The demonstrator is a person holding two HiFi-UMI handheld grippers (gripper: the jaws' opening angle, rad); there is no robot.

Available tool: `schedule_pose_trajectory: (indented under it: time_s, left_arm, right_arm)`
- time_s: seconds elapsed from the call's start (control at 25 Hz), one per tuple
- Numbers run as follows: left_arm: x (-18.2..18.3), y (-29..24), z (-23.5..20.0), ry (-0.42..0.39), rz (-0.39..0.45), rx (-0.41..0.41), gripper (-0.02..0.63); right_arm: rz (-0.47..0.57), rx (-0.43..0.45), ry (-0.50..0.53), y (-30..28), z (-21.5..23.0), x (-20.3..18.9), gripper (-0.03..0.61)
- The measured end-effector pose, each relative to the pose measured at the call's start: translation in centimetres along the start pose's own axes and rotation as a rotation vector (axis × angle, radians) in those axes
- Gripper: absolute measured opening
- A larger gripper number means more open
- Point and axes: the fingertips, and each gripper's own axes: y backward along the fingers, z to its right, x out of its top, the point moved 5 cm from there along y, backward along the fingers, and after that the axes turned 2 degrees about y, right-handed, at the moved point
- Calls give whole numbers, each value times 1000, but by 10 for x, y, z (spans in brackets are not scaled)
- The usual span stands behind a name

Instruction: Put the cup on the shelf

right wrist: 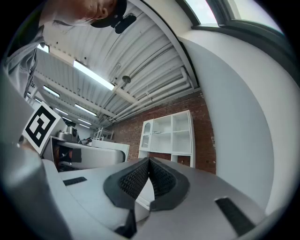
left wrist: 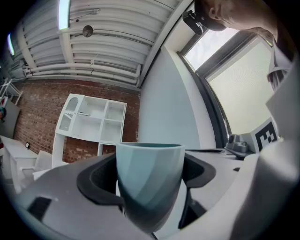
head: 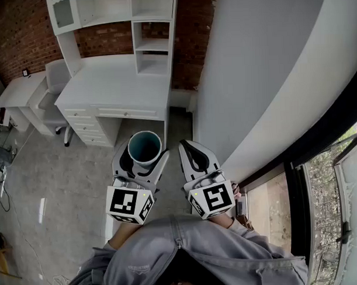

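Note:
A pale teal cup point(head: 145, 147) stands upright between the jaws of my left gripper point(head: 143, 158), which is shut on it. In the left gripper view the cup point(left wrist: 149, 182) fills the space between the dark pads point(left wrist: 96, 180), which press its sides. My right gripper point(head: 192, 154) hangs beside it on the right, shut with nothing in it; the right gripper view shows its ribbed pads point(right wrist: 136, 179) touching at the tips. The white shelf unit point(head: 153, 47) stands on a white desk point(head: 115, 88) some way ahead against the brick wall, and it also appears as the shelf unit point(left wrist: 93, 124) and shelf unit point(right wrist: 171, 135) in the gripper views.
A grey-white wall point(head: 263, 66) runs along my right, with a dark-framed window point(head: 320, 186) beyond it. A chair point(head: 51, 94) and a small side table point(head: 19, 92) stand left of the desk. Grey carpet point(head: 68, 172) lies between me and the desk.

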Motion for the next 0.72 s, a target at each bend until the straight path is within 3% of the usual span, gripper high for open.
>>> schedule_pose_trajectory:
  time_s: [0.72]
  left_arm:
    - [-19, -4, -41, 28, -9, -62, 388]
  right_arm:
    - [-34, -50, -7, -29, -19, -26, 28]
